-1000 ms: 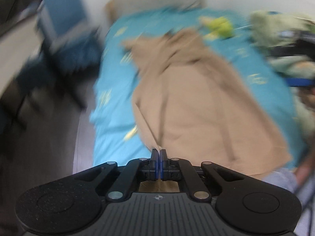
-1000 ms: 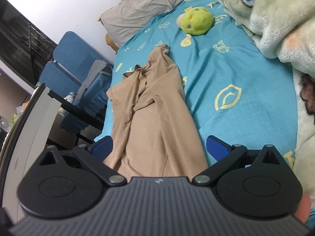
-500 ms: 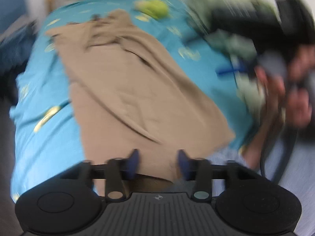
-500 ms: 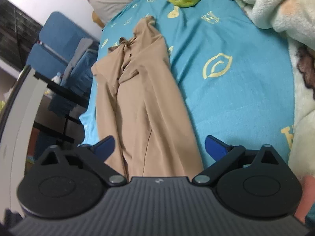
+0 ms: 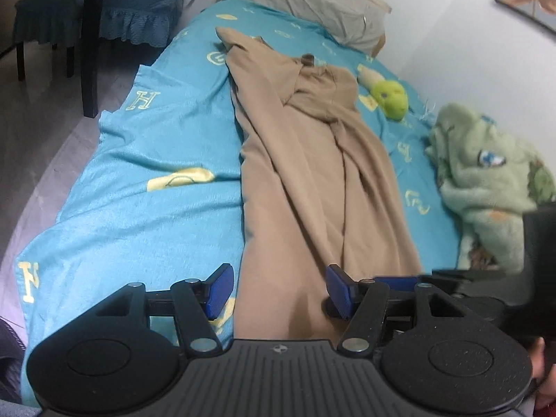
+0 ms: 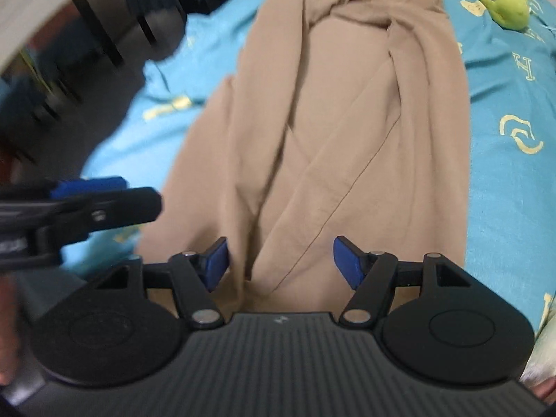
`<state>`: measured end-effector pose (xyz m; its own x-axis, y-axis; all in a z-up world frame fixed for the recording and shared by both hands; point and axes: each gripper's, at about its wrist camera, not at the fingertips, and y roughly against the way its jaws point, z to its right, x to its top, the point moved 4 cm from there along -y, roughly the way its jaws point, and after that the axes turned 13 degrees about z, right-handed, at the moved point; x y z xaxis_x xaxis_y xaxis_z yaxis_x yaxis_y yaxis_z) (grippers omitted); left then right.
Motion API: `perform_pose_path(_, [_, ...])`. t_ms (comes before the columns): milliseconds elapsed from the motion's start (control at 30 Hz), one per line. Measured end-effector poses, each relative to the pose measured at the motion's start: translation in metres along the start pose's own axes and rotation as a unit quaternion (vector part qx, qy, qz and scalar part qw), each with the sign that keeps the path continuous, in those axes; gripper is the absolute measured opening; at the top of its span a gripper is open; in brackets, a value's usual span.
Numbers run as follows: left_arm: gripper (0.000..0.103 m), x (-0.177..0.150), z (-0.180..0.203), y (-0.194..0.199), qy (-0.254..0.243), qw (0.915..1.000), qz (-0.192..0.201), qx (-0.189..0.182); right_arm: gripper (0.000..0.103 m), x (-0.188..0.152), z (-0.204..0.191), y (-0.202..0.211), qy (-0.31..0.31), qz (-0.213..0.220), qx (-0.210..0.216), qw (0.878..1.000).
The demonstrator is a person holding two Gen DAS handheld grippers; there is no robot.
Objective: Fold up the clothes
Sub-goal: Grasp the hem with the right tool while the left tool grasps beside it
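A bed under a turquoise sheet (image 5: 146, 180) printed with yellow letters fills both wrist views, and a long tan garment (image 5: 312, 180) lies lengthwise down its middle, its collar end far up the bed and its hem at the near edge. The work looks to be at the point of taking the near hem for a fold up the bed, though no grip is made yet. The left gripper (image 5: 278, 288) hangs over the hem's left corner with its blue pads spread; the left pad is over the sheet and the right pad over cloth, neither pressing. The right gripper (image 6: 279, 260), whose jaws have just been closing from wide, stands half spread over the middle of the hem with cloth between the pads but not pinched. The next move seems to call for both grippers to settle onto the hem, well apart from each other, and clamp on a single edge so that the cloth lifts evenly. The garment is far from flat: one side panel is turned inward along a diagonal seam, long creases run its length, and the far end is bunched around the collar. A grey pillow (image 5: 309, 3) sits at the far end, a crumpled pale green fleece blanket (image 5: 486, 173) at right, and a small green plush toy (image 5: 391, 99) just beside the collar.
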<state>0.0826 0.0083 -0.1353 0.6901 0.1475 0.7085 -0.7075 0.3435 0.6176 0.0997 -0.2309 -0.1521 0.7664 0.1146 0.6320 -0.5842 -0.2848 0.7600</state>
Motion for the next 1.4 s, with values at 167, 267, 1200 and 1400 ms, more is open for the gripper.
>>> perform_pose_path(167, [0.061,-0.009,-0.001,0.001,-0.010,0.9999,-0.005,-0.002,0.011,0.002,-0.007,0.010,0.038,-0.010,-0.008,0.999])
perform_pose_path(267, [0.061,-0.008,-0.006,0.000,0.006,0.9999,-0.008,-0.009,0.010,0.005,-0.012,0.026,0.066,-0.008,-0.010,0.998])
perform_pose_path(1200, [0.059,-0.050,0.080,-0.004,-0.220,0.9683,-0.047,-0.109,0.050,0.004,0.042,0.017,-0.107,-0.025,0.019,0.994])
perform_pose_path(1400, [0.007,-0.068,0.083,-0.014,-0.269,0.9562,-0.081,-0.080,0.050,0.007,0.048,0.019,-0.128,-0.007,0.015,0.992])
